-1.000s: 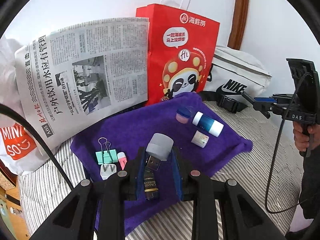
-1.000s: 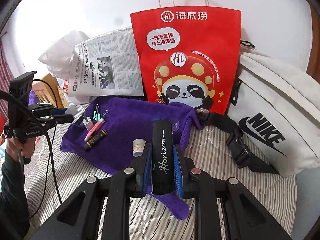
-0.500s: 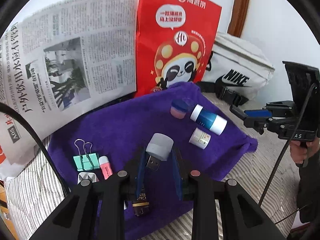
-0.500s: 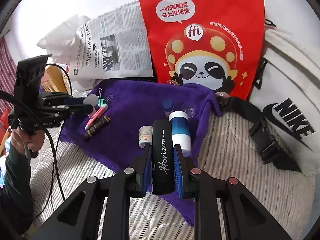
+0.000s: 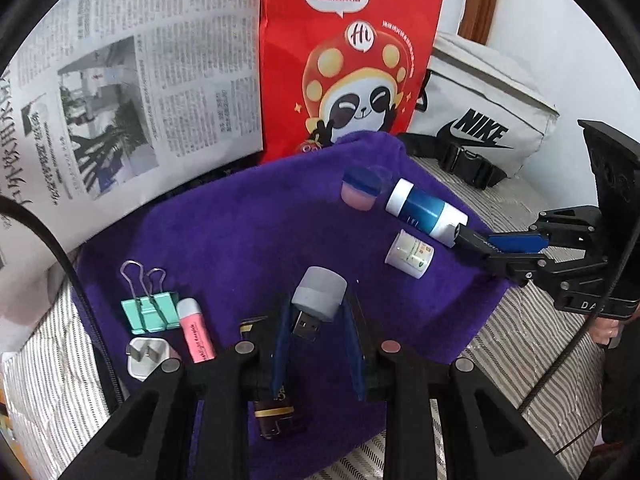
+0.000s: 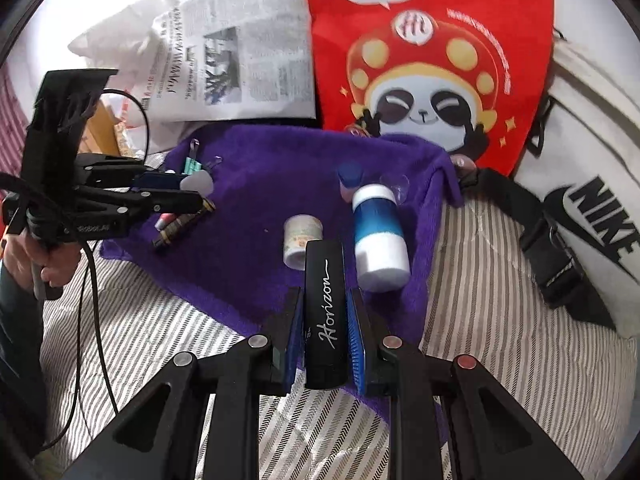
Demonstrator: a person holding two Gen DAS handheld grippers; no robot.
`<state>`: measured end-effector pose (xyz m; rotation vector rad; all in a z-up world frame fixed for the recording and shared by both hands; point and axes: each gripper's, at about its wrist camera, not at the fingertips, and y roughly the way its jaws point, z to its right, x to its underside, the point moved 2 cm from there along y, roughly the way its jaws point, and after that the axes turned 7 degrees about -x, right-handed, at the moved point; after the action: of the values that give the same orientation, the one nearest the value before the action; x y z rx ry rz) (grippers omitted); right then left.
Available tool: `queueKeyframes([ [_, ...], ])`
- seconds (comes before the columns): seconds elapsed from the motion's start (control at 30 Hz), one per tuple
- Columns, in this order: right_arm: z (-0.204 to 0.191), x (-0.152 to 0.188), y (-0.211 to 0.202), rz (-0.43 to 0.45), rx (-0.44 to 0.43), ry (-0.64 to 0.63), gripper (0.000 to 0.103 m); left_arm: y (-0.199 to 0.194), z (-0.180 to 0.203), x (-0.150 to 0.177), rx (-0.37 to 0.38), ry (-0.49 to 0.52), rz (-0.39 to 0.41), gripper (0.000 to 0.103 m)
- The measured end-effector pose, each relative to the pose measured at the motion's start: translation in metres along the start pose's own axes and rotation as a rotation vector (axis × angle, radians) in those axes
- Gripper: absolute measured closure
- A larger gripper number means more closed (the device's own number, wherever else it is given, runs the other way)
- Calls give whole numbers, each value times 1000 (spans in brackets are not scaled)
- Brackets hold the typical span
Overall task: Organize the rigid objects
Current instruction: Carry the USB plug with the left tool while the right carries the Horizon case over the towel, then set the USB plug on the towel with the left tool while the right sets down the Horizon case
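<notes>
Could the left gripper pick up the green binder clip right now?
Probably not yet: the left gripper is shut on a USB light, so its fingers are full. Otherwise the binder clip lies uncovered on the purple towel.

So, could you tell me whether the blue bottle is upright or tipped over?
Tipped over: the blue bottle lies on its side on the purple towel.

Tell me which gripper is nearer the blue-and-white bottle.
Right. The right gripper, clamping a black case, sits just beside the blue-and-white bottle; the left gripper is across the purple towel.
</notes>
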<state>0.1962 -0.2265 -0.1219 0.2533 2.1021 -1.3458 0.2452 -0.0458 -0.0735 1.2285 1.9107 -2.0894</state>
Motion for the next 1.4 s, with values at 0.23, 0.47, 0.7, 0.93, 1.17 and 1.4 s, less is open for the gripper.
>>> queueKeyframes([
  [0.23,0,-1,14,-25,40,5,82,15,8,3,-18,15,-41,78],
  [0.47,2,-6,25,-36,70,16,82,21,12,5,-25,24,-57,78],
  [0.7,3,-5,36,-59,74,15,82,32,11,8,-34,22,-87,78],
  [0.93,4,-4,37,-63,72,8,82,34,12,9,-43,25,-92,78],
  [1.17,5,-3,37,-63,66,7,81,35,18,8,-82,54,-97,78],
  [1.4,6,-4,37,-67,55,10,80,36,21,10,-90,57,-112,69],
])
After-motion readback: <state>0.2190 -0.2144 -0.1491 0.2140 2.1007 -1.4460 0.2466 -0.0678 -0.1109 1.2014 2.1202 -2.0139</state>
